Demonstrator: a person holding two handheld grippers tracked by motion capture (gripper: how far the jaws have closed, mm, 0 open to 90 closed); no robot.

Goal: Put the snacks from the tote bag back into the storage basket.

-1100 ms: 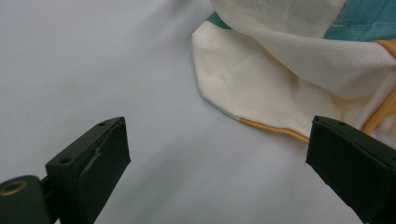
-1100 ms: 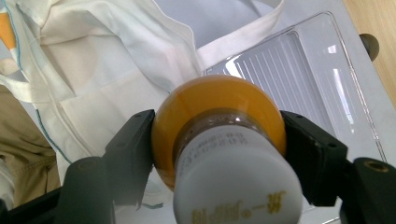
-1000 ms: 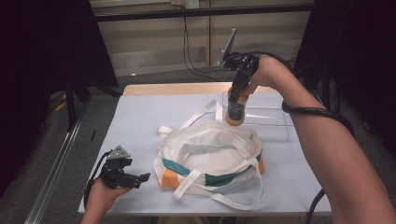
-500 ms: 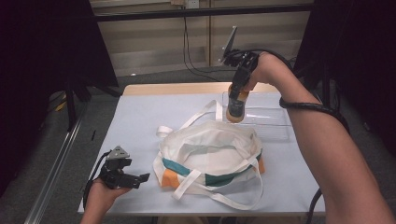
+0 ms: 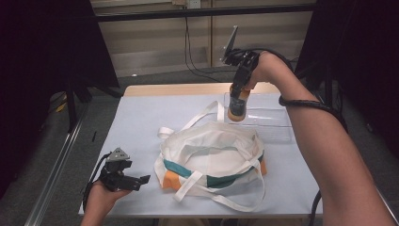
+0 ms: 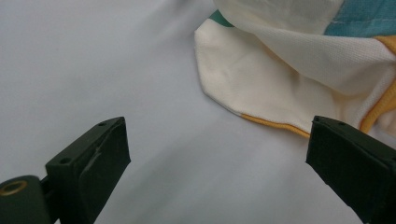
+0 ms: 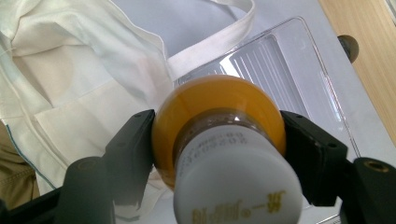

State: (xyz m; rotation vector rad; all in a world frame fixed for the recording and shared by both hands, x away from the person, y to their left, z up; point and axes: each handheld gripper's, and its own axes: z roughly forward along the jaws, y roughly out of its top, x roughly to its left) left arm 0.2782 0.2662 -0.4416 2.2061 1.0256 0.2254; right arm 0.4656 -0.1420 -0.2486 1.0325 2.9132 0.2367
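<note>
I am holding the orange bottle (image 5: pixel 238 104) in the right gripper (image 5: pixel 239 94), its jaws clamping the bottle's sides just under the white cap (image 7: pixel 236 184). In the high view the bottle is hanging upright, cap up, in the air above the near edge of the clear plastic tray (image 5: pixel 268 123) at the far right of the table (image 5: pixel 141 122); how high it is hanging over the tray I cannot judge from this angle. The right gripper view is showing me the bottle's rounded orange shoulder between the black jaws, with the tray's ribbed floor and a white strap (image 7: pixel 219 35) of the bag below it.

The cream tote bag (image 5: pixel 211 155) is lying slumped in the middle of the table, its mouth gaping upward, teal and orange panels showing along its near side, straps trailing out around it.

My left gripper (image 5: pixel 139 180) is resting at the near left corner of the table, jaws spread wide with nothing between them, pointing at the bag's edge, which is lying just ahead of them.
</note>
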